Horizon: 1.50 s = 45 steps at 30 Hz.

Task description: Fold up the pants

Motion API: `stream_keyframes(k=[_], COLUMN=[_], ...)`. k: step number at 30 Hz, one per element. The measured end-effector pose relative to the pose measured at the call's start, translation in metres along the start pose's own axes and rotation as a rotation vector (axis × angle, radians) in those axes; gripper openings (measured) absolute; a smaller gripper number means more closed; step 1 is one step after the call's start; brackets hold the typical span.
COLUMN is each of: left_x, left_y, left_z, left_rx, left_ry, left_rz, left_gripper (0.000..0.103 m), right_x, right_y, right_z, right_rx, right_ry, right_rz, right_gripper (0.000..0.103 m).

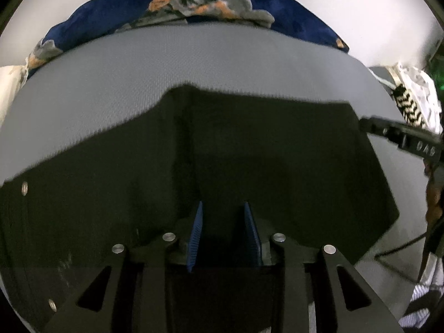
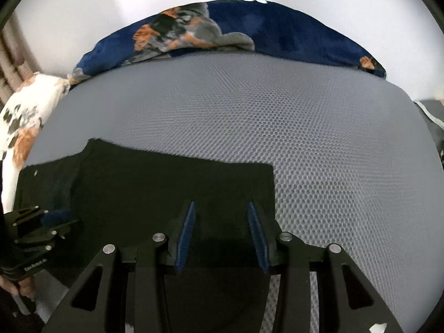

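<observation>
The black pants (image 1: 249, 149) lie flat on a grey mesh mat (image 1: 194, 63), which seems to cover a bed and not a worktop. They look already partly folded, in a broad dark shape whose long axis runs from left to right across both views. The far edge of the cloth is in front of us, and the near part goes under the two tools.

Our left tool (image 1: 224, 238) points steeply down over the middle of the pants. Its blue pads (image 1: 195, 238) stand a narrow way apart with dark cloth between and below them, but we cannot tell if they press on a fold or only stand above it.

Our right tool (image 2: 220, 238) is over the right end of the pants, near the square far corner (image 2: 270, 166). Its jaws are also narrow, and here too we cannot say if cloth is pinched. In the left view this tool (image 1: 366, 125) comes in from the right side at the edge of the pants.

So the free cloth lies forward and to the left of the right tool, and we judge that the next fold must go along or across this left-right axis, with the right hand nearer to the open end.

Behind the mat there is a dark blue blanket (image 2: 277, 33) with orange and grey print, then a white wall (image 2: 111, 5).
</observation>
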State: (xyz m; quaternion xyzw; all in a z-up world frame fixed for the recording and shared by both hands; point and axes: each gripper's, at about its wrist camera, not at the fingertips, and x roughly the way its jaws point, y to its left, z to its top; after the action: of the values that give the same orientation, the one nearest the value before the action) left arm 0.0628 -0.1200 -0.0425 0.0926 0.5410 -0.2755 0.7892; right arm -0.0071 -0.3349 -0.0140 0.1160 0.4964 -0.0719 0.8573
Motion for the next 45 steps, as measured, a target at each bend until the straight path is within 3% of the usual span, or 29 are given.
stream_keyframes(k=[11,27,33,39,45], left_x=[-0.015,-0.063,-0.092,-0.12,-0.128], left_y=[-0.001,0.038,0.079,0.14,0.204], left_z=[-0.034,-0.049,-0.059,-0.078,-0.103], left_rx=[-0.023,-0.144,-0.224,-0.327,-0.457], left_ry=[-0.013,-0.113,-0.15,-0.209,-0.206], left_rz=[0.008,0.019,0.044,0.134,0.158], left_gripper=[0.038,0.052,0.053,0.054,0.055], right_x=[0.004,0.005,0.01,0.018,0.027], right_y=[0.013,0.054,0.083,0.12,0.161], right_z=[-0.054,-0.059,-0.057,-0.054,-0.047], right_rx=[0.002,-0.052,-0.123,-0.186,-0.242], right_ry=[0.103,0.134,0.153,0.175,0.197], right_rz=[0.028,0.091,0.118,0.162,0.209], right_gripper=[0.038,0.04,0.04,0.04,0.042])
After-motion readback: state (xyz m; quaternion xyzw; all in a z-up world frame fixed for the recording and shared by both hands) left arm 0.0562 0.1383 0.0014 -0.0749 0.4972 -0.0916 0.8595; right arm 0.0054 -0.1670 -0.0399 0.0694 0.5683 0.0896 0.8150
